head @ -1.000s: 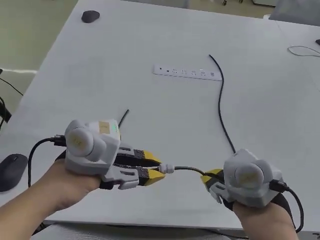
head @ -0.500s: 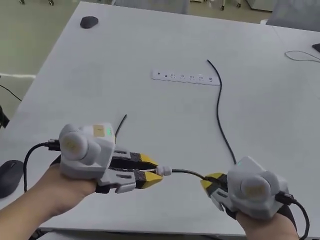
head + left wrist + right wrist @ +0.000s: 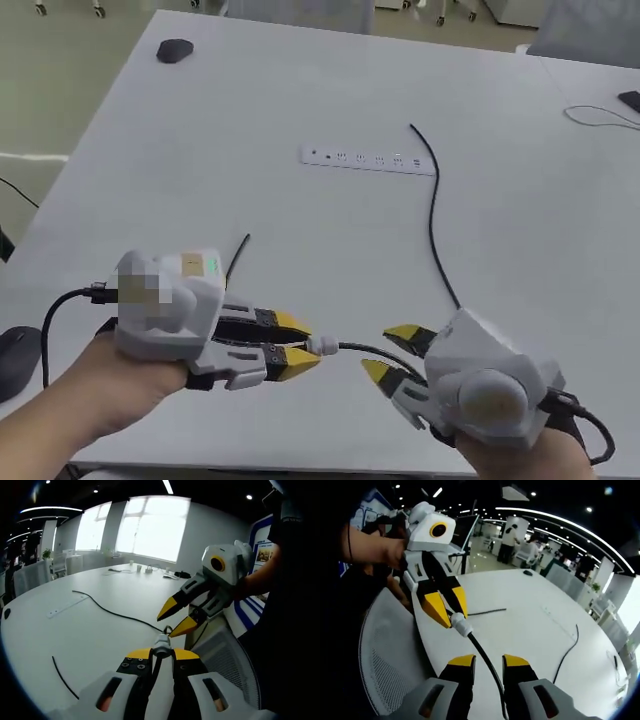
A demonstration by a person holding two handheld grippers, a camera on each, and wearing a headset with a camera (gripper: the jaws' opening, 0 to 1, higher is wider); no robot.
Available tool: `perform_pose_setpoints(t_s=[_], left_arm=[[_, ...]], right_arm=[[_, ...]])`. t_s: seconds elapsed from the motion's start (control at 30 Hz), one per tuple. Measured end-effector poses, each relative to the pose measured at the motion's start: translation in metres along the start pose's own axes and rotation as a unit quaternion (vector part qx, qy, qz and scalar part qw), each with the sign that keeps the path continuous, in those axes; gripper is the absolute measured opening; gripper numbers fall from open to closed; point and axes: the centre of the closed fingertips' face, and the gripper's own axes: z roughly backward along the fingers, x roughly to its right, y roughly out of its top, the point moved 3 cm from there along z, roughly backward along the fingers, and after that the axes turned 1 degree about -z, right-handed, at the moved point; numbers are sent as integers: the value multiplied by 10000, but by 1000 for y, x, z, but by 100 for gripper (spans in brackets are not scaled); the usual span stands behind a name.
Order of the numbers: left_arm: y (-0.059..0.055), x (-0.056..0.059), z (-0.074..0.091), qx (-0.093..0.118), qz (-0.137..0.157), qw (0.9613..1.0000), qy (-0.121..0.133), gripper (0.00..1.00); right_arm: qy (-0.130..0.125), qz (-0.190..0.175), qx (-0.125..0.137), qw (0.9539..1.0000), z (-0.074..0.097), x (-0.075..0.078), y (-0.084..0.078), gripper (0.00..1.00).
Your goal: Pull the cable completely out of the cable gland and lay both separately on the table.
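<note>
Desk (image 3: pixel 300 90): white, broad, bearing all below.

Left gripper (image 3: pixel 305 345): at 7 o'clock of the head view, pointing toward 3 o'clock; fingers clenched on the cable gland, held clear of the desk top near its front edge.

Right gripper (image 3: pixel 380 350): at 5 o'clock, facing the left one, near but not touching; fingers released and spread, cable running through the gap without being pinched, as seen in the right gripper view.

Power strip (image 3: pixel 368 160): white, lying flat toward 12 o'clock, well apart from both grippers.

Cable (image 3: pixel 360 348): black, thin; free end seated in the gland, short span bridging to the right gripper; apparently the same run as the long black line trailing toward 1 o'clock past the strip, junction hidden behind the right gripper.

Mouse (image 3: pixel 174 50): dark, far corner at 11 o'clock. Second mouse (image 3: pixel 15 360): dark, at 8 o'clock by the desk edge.

Short wire (image 3: pixel 238 255): black, loose, at 10 o'clock of the left gripper.

Cable gland (image 3: pixel 321 346): pale, small, poking out from the left fingertips, cable not yet withdrawn.

Step in hand, judged: regrip between pulls. Next move, judged: close the right fingers on the cable just beside the gland, draw toward 3 o'clock while holding the gland steady, then lay both parts down apart.
</note>
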Motion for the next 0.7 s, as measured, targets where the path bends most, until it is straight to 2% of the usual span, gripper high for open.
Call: perform_pose_setpoints(t_s=[0.2, 0.43, 0.7], left_arm=[[-1, 2, 0, -18, -35, 10000, 29, 15], [-1, 5, 0, 0, -24, 10000, 25, 15], [-2, 6, 0, -32, -3, 10000, 40, 15]], right_arm=[[165, 392, 47, 9991, -6, -12, 12, 13], [277, 732, 9, 9969, -9, -19, 13, 5], [322, 725, -9, 9968, -9, -20, 10, 3]])
